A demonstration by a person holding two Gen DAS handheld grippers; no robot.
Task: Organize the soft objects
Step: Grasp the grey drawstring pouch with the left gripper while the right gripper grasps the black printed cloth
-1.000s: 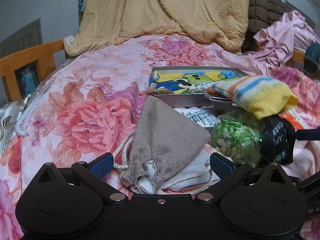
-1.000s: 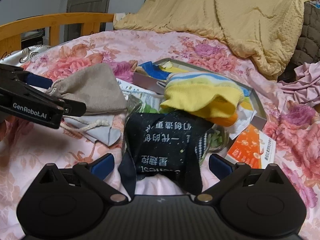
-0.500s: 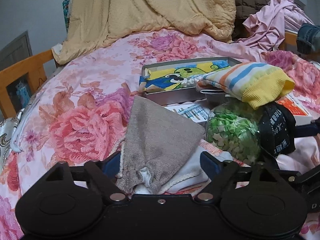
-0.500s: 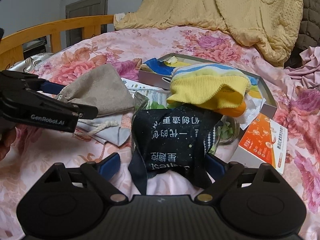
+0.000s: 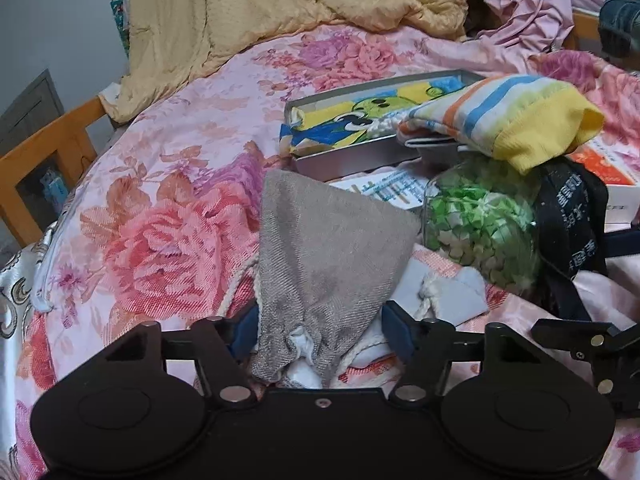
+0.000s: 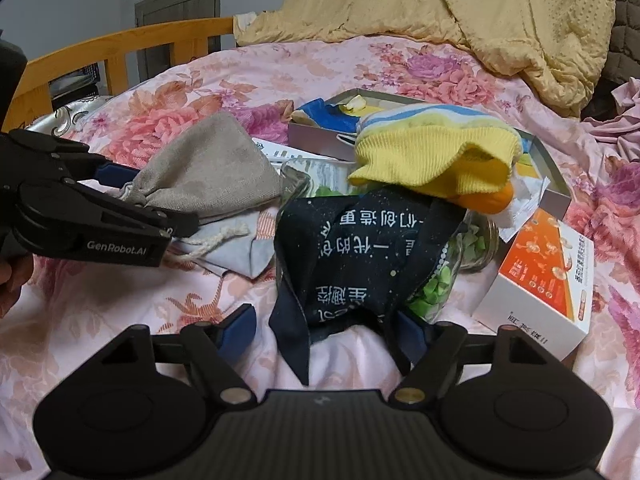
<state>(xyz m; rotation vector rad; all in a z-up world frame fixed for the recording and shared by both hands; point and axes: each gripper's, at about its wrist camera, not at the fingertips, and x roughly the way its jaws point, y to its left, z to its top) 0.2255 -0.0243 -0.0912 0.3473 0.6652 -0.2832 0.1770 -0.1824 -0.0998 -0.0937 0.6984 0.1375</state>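
A grey drawstring pouch lies on the floral bedspread over a pale blue pouch. My left gripper has its blue pads pressed against the grey pouch's gathered mouth; it also shows in the right wrist view. My right gripper is closing around a black printed cloth draped over a glass jar of green bits; its right pad touches the cloth, its left pad stands apart. A striped yellow sock rests on top of the jar.
An open metal tin holding a cartoon cloth sits behind the pouches. An orange and white box lies right of the jar. A yellow blanket and pink clothes are heaped at the back. Wooden bed rail at left.
Both grippers have moved forward and narrowed. The left one's pads have closed from wide open onto the grey pouch's mouth. The right one's fingers have drawn in around the black cloth.
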